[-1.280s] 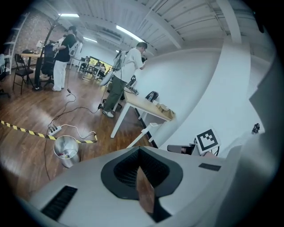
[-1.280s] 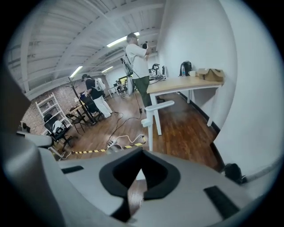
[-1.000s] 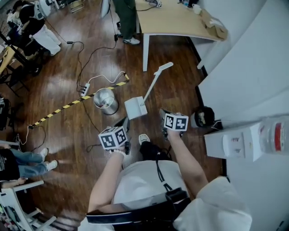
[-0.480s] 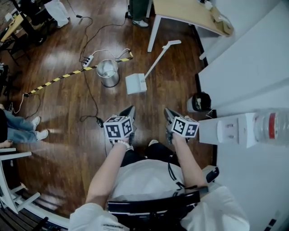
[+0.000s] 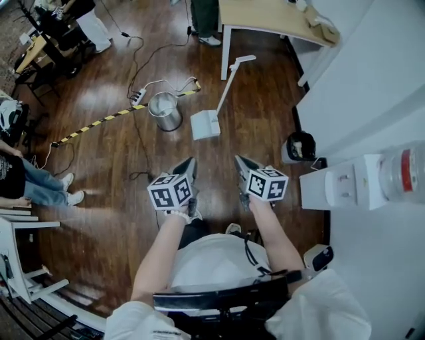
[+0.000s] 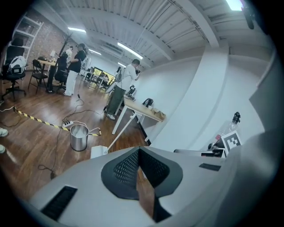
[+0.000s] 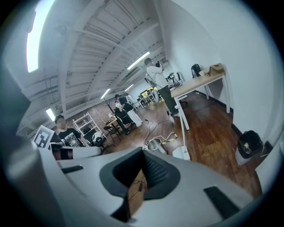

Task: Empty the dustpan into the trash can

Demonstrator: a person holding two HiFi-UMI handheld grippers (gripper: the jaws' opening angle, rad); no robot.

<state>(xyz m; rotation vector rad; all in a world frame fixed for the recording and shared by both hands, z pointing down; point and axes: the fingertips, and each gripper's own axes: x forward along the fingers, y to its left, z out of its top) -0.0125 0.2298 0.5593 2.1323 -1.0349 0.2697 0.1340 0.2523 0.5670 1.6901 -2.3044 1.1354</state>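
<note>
A white dustpan (image 5: 206,124) stands on the wooden floor, its long handle (image 5: 232,76) leaning up to the right. Just left of it is a shiny metal trash can (image 5: 165,111). My left gripper (image 5: 189,161) and right gripper (image 5: 239,159) hang side by side, nearer to me than both and apart from them. Both have their jaws shut with nothing between them. In the left gripper view the trash can (image 6: 79,137) and dustpan (image 6: 98,151) lie ahead past the shut left gripper (image 6: 139,150). The right gripper view shows the can (image 7: 155,145) and pan (image 7: 181,153) beyond the right gripper (image 7: 143,153).
Cables and a power strip (image 5: 138,97) run across the floor by the can, with yellow-black tape (image 5: 99,123) to its left. A wooden table (image 5: 265,20) stands behind. A small black bin (image 5: 300,146) and a water dispenser (image 5: 352,186) line the right wall. People stand at left and beyond.
Both grippers have drawn back from the dustpan and trash can, which now lie farther ahead. Their jaws stayed shut and empty. The dustpan and can have not moved on the floor.
</note>
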